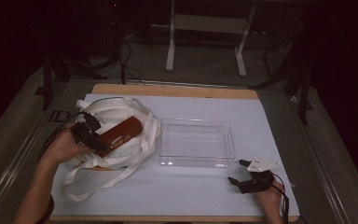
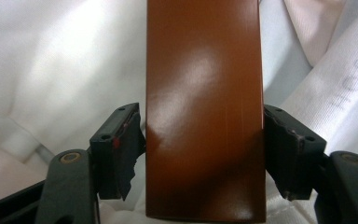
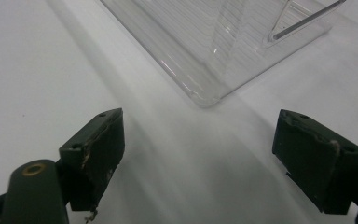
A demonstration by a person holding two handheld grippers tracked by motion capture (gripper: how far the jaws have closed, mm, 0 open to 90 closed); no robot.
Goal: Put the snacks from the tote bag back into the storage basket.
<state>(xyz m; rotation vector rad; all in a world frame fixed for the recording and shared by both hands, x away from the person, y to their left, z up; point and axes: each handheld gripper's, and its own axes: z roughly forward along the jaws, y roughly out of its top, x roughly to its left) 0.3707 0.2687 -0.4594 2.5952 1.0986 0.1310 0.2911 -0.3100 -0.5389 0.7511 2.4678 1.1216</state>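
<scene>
- A dim room lies behind the table (image 1: 261, 121), whose top is covered by a pale sheet with a wooden edge showing at the far side; white frame legs (image 1: 170, 46) stand on the floor beyond it.
- On the left part of the table lies a white cloth bag (image 1: 121, 112), crumpled, its long straps trailing toward the near edge.
- A brown box (image 1: 121, 134) (long, glossy, with a small pale label on its side) is over the bag, pointing toward the far right.
- The left gripper (image 1: 87, 135) has its jaws clamped on the near end of the box; in the left gripper view both pads press the box's (image 2: 205, 107) long sides, with the bag's (image 2: 51, 70) white cloth behind it.
- Whether the box rests on the bag or is lifted just clear of it is hard to tell from above.
- A clear tray (image 1: 196, 143) sits at the middle of the table, just right of the bag.
- The right gripper (image 1: 242, 173) rests low near the table's near right edge, close to the tray's near right corner, jaws spread wide with nothing between them.
- In the right gripper view a rounded corner of the tray (image 3: 205, 60) lies ahead of the parted jaws, apart from them.
</scene>
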